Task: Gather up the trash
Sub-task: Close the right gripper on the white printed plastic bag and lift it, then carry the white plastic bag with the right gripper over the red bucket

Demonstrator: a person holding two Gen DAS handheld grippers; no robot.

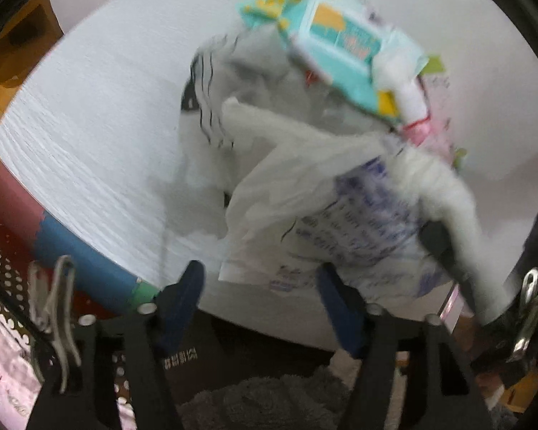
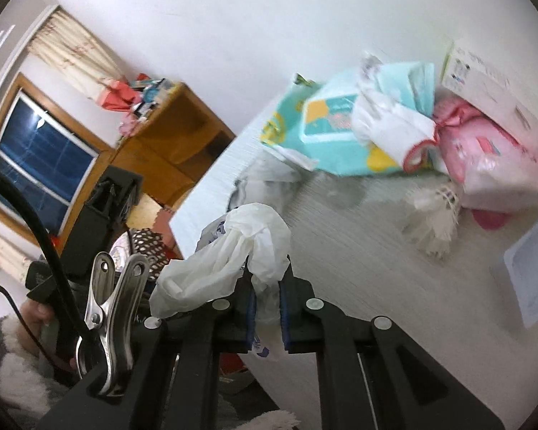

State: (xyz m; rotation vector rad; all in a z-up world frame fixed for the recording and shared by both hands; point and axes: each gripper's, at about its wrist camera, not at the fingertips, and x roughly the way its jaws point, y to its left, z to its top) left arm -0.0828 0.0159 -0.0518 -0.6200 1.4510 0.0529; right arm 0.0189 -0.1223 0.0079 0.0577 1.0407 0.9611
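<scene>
A crumpled white plastic bag (image 2: 233, 251) with blue print hangs above the white table (image 2: 376, 268), and my right gripper (image 2: 267, 286) is shut on it, its blue pads pinching the thin film. In the left wrist view the same bag (image 1: 340, 208) fills the middle, gathered at the right where the right gripper's black finger (image 1: 439, 243) holds it. My left gripper (image 1: 260, 286) is open just below the bag's lower edge. Its blue pads (image 1: 184, 294) stand apart and do not press on the bag.
At the table's far side lie a teal wipes pack (image 2: 337, 125), a white cloth with a pink hem (image 2: 394, 129), a pink package (image 2: 491, 157) and a white box (image 2: 491, 82). A frayed white rag (image 2: 430, 215) lies nearer. A wooden cabinet (image 2: 168, 143) stands beyond the table.
</scene>
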